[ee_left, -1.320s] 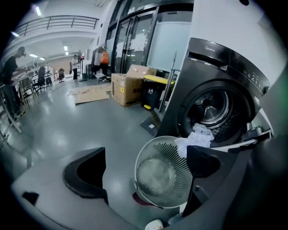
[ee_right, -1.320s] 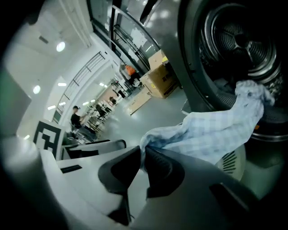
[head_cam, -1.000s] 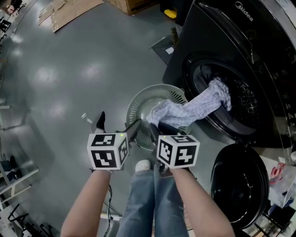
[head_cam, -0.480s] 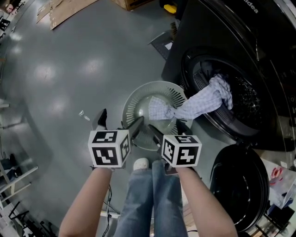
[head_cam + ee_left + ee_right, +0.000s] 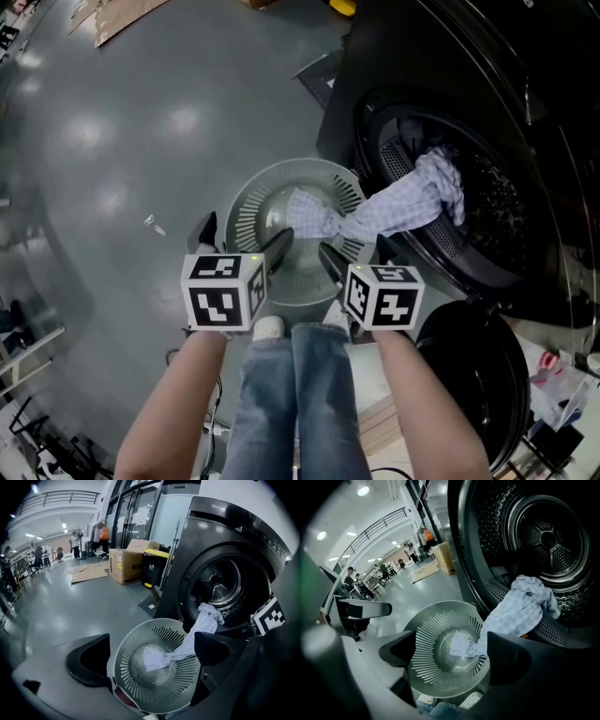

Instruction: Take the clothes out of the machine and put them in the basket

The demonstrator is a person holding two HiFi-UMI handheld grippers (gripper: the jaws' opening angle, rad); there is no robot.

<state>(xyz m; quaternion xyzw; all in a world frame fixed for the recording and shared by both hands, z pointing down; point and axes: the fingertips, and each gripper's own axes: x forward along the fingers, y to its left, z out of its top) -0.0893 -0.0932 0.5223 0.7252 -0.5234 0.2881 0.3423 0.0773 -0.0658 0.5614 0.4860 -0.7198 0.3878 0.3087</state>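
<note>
Both grippers hang low over the basket [image 5: 246,202], side by side, angled down toward it. The left gripper [image 5: 242,242] is released, jaws spread wide with nothing between the pads. The right gripper [image 5: 361,255] is the same: wide apart and empty, with the basket showing through the gap in its own view. And the cloth [image 5: 394,202], a pale checked piece, is neither in nor out! One end is bunched on the lip of the machine [image 5: 403,56], at the drum opening. The rest drapes down over the basket's slotted rim, and the far end lies crumpled on the basket bottom. Neither gripper touches it. The basket sits on the grey floor [image 5: 112,112], right against the front of the machine. The round door [image 5: 469,375] hangs swung open on the right side. The person's jeans [image 5: 300,394] show just behind the basket, between the two forearms.
</note>
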